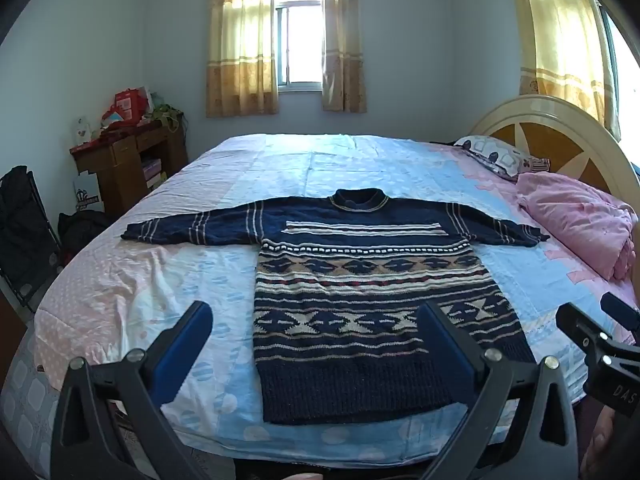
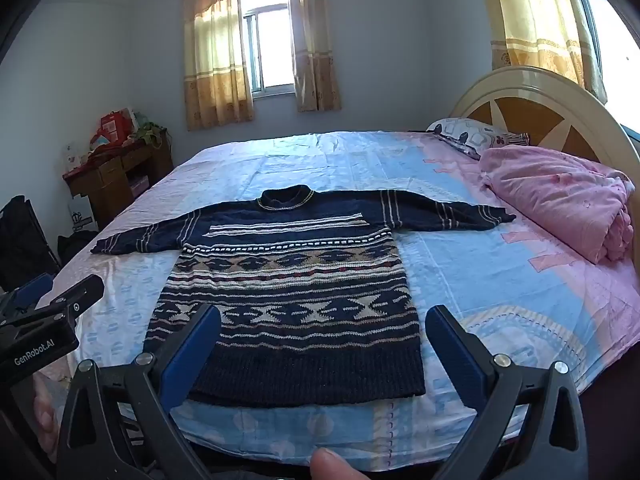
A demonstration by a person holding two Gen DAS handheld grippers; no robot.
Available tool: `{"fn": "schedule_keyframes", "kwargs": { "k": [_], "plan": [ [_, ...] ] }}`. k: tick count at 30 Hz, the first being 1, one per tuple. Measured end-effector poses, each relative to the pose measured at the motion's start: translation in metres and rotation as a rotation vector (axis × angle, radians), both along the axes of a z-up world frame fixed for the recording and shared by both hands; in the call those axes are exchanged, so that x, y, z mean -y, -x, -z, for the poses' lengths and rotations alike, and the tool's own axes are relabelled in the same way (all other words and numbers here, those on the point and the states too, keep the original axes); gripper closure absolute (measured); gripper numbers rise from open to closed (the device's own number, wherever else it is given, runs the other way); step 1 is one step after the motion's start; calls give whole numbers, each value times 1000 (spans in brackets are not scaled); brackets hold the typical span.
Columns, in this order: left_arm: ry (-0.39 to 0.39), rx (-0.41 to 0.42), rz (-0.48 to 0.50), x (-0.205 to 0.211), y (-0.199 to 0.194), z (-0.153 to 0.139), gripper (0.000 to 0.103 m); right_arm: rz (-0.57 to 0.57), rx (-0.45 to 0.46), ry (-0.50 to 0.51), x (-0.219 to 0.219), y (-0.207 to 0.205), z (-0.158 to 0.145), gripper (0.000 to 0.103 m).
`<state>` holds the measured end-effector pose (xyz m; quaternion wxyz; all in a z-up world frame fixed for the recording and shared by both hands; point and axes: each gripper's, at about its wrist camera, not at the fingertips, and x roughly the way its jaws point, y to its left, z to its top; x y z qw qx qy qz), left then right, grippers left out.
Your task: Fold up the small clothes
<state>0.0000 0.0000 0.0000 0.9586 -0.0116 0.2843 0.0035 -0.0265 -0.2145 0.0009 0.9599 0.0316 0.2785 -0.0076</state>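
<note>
Though sleeves spread wide, patterned navy sweater [image 1: 360,280] lies flat.

So the bed [image 1: 280,160] takes up most of the room, covered in a wrinkly light-blue and pink patterned sheet [image 2: 460,264], with a rounded cream and tan headboard [image 2: 532,104] off on the right. Lying flat on the sheet is a navy patterned sweater [image 1: 360,300], sleeves spread out, collar toward the far side. Up by the headboard there's a bunched pink quilt [image 2: 560,196] and a patterned pillow [image 1: 492,156] just behind it.
</note>
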Motion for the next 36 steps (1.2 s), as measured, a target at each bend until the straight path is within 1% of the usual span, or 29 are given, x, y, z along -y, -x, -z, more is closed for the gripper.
{"fn": "schedule_keyframes", "kwargs": {
  "k": [30, 36],
  "plan": [
    [-1, 0, 0, 1, 1, 1, 0, -8, -17, -3, -3, -2, 6, 1],
    [-2, -1, 1, 1, 1, 1, 0, -12, -21, -2, -6, -1, 11, 1]
  ]
}}
